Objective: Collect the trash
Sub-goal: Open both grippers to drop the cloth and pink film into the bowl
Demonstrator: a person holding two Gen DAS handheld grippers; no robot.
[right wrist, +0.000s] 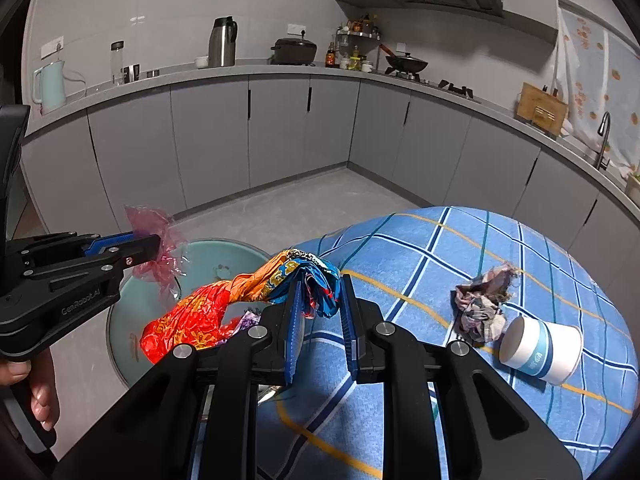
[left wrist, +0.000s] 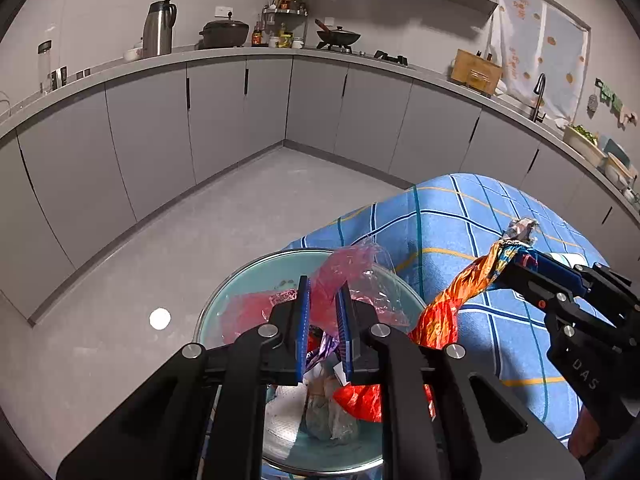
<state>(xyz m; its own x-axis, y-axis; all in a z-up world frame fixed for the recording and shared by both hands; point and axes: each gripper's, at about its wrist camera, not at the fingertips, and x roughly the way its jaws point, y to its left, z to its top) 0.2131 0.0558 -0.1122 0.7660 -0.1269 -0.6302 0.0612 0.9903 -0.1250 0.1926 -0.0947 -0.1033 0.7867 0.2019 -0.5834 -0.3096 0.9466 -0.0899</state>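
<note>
Kitchen floor and table: I am working at a table under a blue checked cloth (right wrist: 460,264), with a round pale-green plastic bin (left wrist: 256,276) standing on the grey floor just beside its edge. The bin is already holding red and purple wrappers and white tissue.

Left gripper (left wrist: 323,320): I am holding it over the bin's mouth, its blue pads pressed nearly together and pinching a crinkled pink transparent plastic film (left wrist: 352,268), which is sticking up above the fingertips. The side view from the right wrist is showing the same film (right wrist: 156,240) bunched at the tip of this gripper (right wrist: 154,246).

Right gripper (right wrist: 318,312): I am pinching the blue end of a long twisted orange-and-red foil snack bag (right wrist: 208,304); its red end is hanging over the bin's rim. The jaws are closed narrowly on the foil.

Remaining items: a crumpled grey-pink wad of paper (right wrist: 482,304) and a white paper cup with a blue band (right wrist: 540,350), lying on its side, are resting just beside each other on the cloth, well apart from the bin.

Step in hand, as I judge it: delivering both held pieces to the bin. The next move is calling for spreading the left jaws over the opening, then carrying the foil bag fully over the rim before letting go.
</note>
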